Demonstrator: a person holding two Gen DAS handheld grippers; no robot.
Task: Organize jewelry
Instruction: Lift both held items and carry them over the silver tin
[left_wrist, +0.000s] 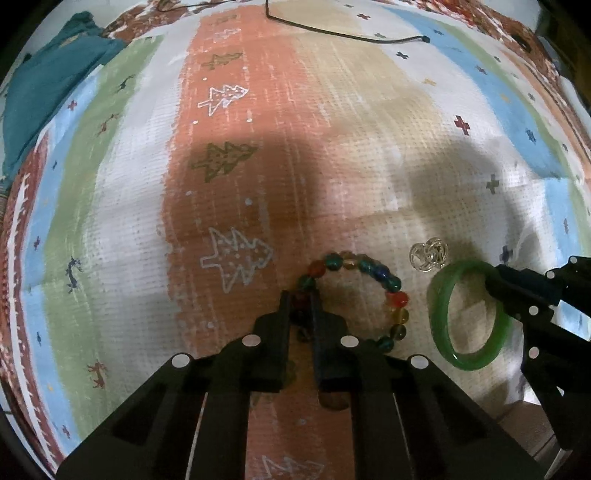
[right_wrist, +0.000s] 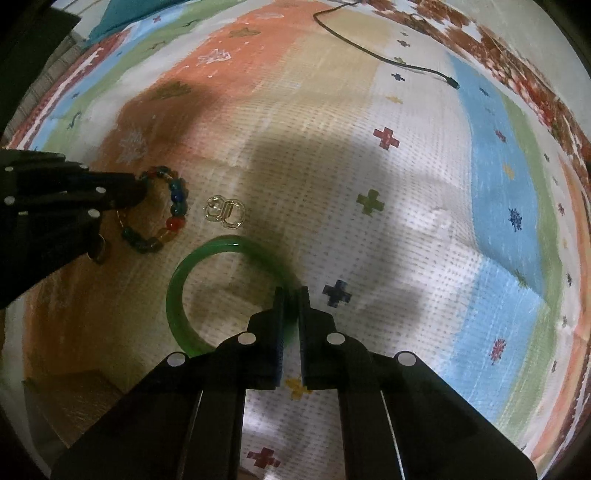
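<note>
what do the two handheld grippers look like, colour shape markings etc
Both match. The left gripper and right gripper are matte black, angular, with two flat, narrow rectangular fingers stepping out into wider, faceted arms. Round white dot markers sit on the upper faces, four across in each gripper's own view. No cables, hands or sleeves show on either.

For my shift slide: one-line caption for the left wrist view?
Left gripper shut on beaded bracelet; right gripper pinching green bangle beside clear rings on patterned cloth.
</note>
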